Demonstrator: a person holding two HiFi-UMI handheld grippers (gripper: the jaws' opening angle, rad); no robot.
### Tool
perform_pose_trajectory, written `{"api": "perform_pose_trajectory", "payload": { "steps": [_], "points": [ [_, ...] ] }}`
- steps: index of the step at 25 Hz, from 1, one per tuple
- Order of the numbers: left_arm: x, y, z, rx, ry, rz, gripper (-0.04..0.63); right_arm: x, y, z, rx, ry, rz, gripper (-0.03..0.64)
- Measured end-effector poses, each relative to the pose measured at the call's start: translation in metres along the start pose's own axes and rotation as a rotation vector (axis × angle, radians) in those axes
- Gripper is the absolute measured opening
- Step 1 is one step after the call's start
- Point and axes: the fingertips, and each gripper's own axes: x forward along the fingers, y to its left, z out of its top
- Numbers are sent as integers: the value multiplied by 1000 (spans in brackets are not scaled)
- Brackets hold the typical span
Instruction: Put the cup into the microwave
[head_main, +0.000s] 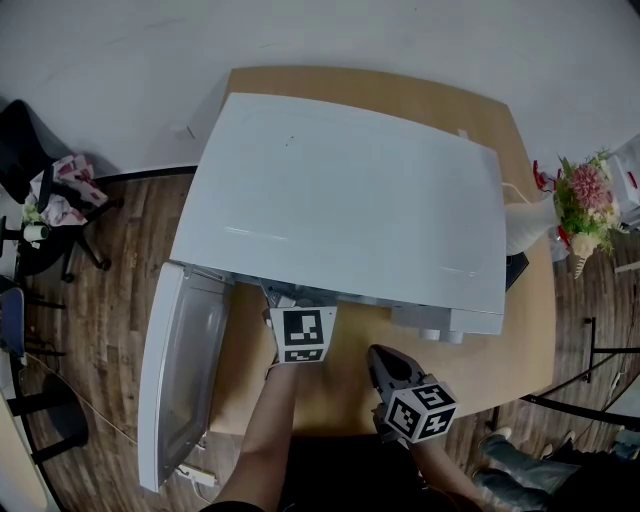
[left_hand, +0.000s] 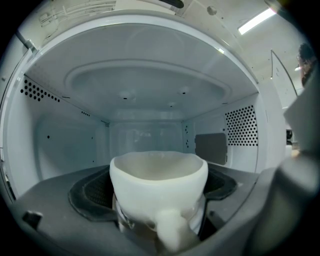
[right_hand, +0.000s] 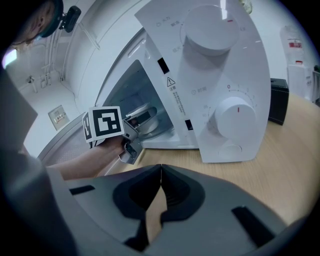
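Observation:
The white microwave (head_main: 340, 200) stands on the wooden table (head_main: 350, 395) with its door (head_main: 180, 375) swung open to the left. My left gripper (head_main: 290, 298) reaches into the opening, its tips hidden in the head view. In the left gripper view it (left_hand: 160, 222) is shut on a white cup (left_hand: 159, 185), handle toward the camera, with the cavity walls all around. I cannot tell whether the cup touches the floor. My right gripper (head_main: 386, 366) hovers over the table before the control panel (right_hand: 215, 75), shut (right_hand: 160, 175) with nothing in it.
A white vase of flowers (head_main: 575, 205) stands at the table's right edge. A black box (right_hand: 278, 100) sits behind the microwave's right side. A black chair (head_main: 40, 200) with bits on it stands on the wood floor, left.

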Motion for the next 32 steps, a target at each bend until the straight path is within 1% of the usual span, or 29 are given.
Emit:
{"api": "perform_pose_trajectory", "payload": {
  "steps": [9,16,21,25,28,32],
  "points": [
    [1,1,0,-8,10,-13,479,1,2,0,-22,2,0,-6],
    [0,3,1,-20,0,14,482,0,2,-2,-26,1,-6,-6],
    [-1,3,3,-51,5,8,488,-2,2,-1,-31,-2,-11,-6],
    [-5,6,4,-56,5,26,489,-3,6,-1,-33,-8,-6,-6],
    [-7,7,7,-67,-5,25,489,-3,7,-2,-35,-11,-5,-6],
    [-10,7,8,-62,-5,19,489,-5,9,-2,-36,-15,-5,-6]
  ]
}}
